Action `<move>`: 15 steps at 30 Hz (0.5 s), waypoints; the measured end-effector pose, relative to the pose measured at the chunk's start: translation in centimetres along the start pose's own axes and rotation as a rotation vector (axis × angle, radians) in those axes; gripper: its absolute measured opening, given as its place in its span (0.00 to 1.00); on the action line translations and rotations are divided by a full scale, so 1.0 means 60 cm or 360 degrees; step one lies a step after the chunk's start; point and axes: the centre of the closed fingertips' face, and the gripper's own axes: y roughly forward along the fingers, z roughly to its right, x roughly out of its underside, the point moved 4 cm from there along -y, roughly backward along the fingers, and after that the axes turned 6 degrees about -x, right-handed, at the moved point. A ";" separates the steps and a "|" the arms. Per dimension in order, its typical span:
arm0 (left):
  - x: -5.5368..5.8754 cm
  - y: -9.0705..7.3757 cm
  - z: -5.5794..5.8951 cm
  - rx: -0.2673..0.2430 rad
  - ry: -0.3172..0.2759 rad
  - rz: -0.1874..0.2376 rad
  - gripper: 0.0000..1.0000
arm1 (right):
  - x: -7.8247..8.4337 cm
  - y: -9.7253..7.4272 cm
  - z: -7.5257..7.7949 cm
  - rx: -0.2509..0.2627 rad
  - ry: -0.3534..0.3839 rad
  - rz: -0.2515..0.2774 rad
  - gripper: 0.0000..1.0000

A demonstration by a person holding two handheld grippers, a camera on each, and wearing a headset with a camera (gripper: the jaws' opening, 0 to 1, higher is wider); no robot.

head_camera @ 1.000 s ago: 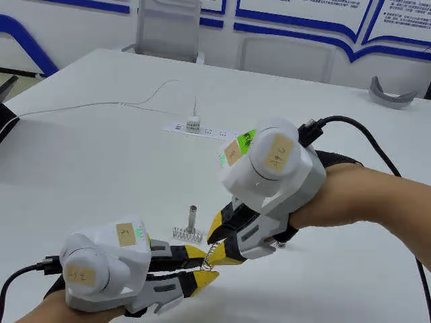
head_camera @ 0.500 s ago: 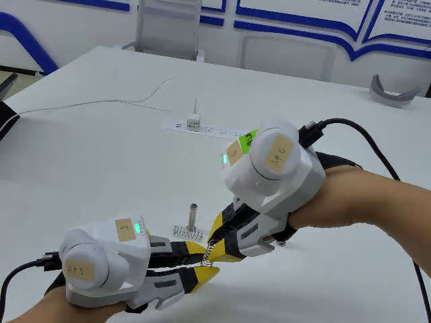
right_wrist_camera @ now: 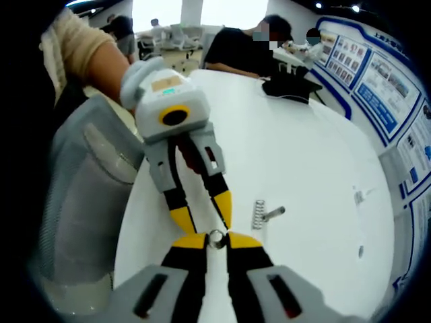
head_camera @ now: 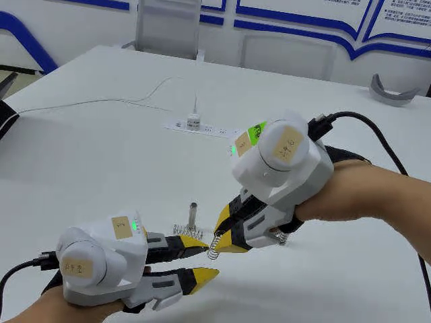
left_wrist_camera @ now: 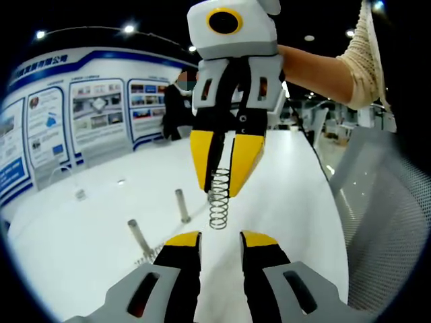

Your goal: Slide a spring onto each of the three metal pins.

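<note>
Left gripper view: the right gripper (left_wrist_camera: 221, 183) stands opposite, jaws pinched on a spring (left_wrist_camera: 217, 210) that hangs just ahead of the left gripper (left_wrist_camera: 219, 241), whose jaws stand apart, empty. A metal pin (left_wrist_camera: 180, 205) stands upright on the table (left_wrist_camera: 289, 182) nearby.

White table (head_camera: 81, 155), power strip (head_camera: 202, 129) on it, grey chair (head_camera: 168, 27) behind, blue-trimmed wall boards (head_camera: 303, 17), ceiling spotlights (left_wrist_camera: 128, 29)

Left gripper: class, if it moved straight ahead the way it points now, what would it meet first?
Probably the spring held by the right gripper, directly ahead of the open left gripper; depth is unclear.
</note>
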 end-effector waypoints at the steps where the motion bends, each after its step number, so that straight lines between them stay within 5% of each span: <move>1: 0.001 -0.001 -0.001 -0.0004 -0.0002 -0.0001 0.24 | 0.001 -0.002 0.002 0.0005 0.0003 -0.0002 0.12; 15: 0.009 -0.018 -0.020 -0.0079 -0.0058 -0.0012 0.33 | 0.027 -0.050 0.033 0.0109 0.0083 -0.0002 0.12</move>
